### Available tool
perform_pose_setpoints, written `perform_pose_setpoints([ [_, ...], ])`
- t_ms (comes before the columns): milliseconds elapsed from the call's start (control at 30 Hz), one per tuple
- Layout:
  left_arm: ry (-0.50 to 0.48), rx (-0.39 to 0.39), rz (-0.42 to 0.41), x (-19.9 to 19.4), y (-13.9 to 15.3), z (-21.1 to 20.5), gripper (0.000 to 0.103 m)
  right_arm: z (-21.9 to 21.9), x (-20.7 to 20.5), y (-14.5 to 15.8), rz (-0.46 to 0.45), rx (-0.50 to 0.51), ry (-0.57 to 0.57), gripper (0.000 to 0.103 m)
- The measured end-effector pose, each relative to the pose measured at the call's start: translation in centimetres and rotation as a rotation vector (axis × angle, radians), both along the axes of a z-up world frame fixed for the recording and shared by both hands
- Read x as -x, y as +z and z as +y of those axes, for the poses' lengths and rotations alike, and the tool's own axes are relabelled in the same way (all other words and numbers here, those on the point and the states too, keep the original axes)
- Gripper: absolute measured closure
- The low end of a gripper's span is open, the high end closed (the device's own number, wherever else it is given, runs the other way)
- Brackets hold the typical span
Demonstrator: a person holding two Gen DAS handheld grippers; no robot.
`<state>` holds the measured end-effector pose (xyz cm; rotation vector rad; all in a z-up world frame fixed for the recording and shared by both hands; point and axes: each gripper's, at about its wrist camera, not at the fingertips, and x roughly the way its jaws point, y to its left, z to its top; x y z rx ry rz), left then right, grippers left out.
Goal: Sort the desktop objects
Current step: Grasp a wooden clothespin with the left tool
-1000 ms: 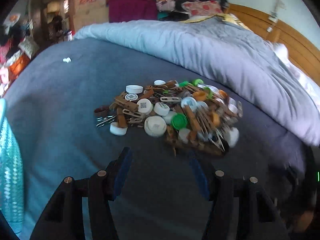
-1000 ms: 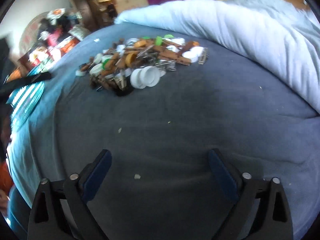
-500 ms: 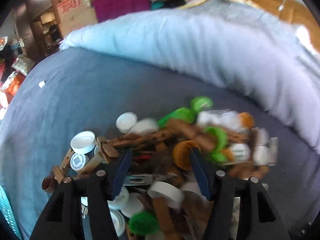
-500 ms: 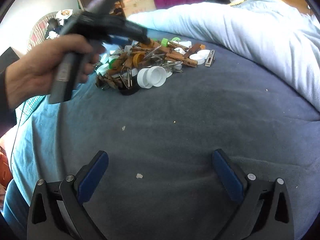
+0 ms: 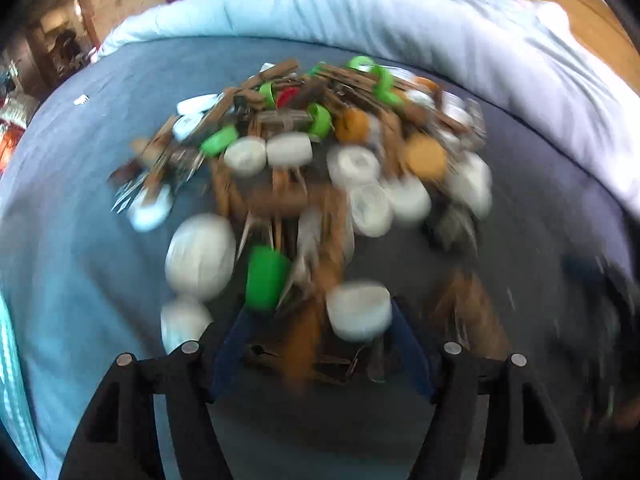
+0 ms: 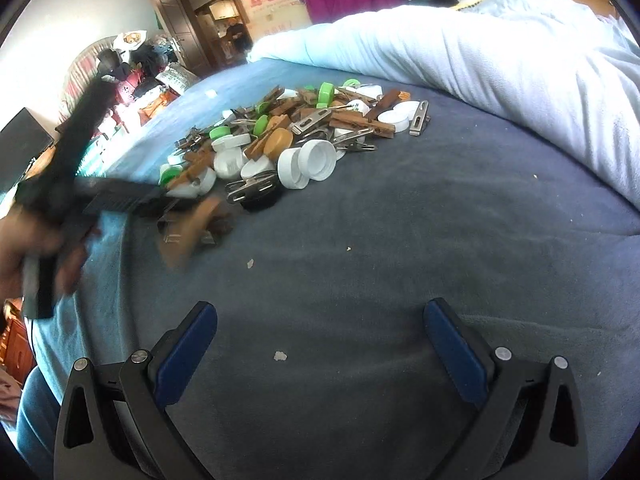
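No brand or label is being read with confidence: red lettering is being shown on a cardboard box [image 6: 272, 0] at the back of the right wrist view, too small and warped to make out, and any print on the caps is being lost to blur. The left gripper [image 5: 320, 344] is being pushed into the near edge of the pile [image 6: 296, 136] of bottle caps and clothespins, which is lying on the blue bedsheet [image 6: 380, 240] just below the rolled pale duvet [image 6: 500, 60]. Its fingers [image 5: 232, 344] are being opened at this moment, standing roughly mid-range; a white cap [image 5: 358, 310] and a brown wooden clothespin [image 5: 304, 344] are being framed between them, but no pad is being seen pressing on either, so nothing is being gripped. A green cap [image 5: 266, 276] is being seen just ahead of the left finger. The right gripper [image 6: 320, 344] is being held well apart from the pile over bare sheet, its fingers [image 6: 188, 344] being spread wide with nothing between them, only crumbs on the fabric below. In the right wrist view the left tool and the hand [image 6: 36, 248] holding it are being smeared by motion, and its fingertips are being hidden among blurred clothespins. The left wrist view is being blurred throughout, so the pile's lower right edge is hard to make out.
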<state>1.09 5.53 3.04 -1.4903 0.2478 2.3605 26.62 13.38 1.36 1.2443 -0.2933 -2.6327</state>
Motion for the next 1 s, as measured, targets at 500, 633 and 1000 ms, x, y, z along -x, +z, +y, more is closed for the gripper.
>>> perform_pose_setpoints([
  [500, -0.032, -0.054, 0.181, -5.3, 2.4, -3.2, 0.046, 0.2, -0.1, 0.0, 0.004, 0.011, -0.001, 0.000],
  [633, 0.175, -0.050, 0.110, -3.4, 1.7, -4.3, 0.046, 0.3, -0.1, 0.0, 0.008, 0.019, -0.003, 0.000],
  [1000, 0.341, -0.054, 0.054, -4.6, 0.7, -5.1, 0.046, 0.3, -0.2, 0.0, 0.010, 0.031, -0.005, 0.000],
])
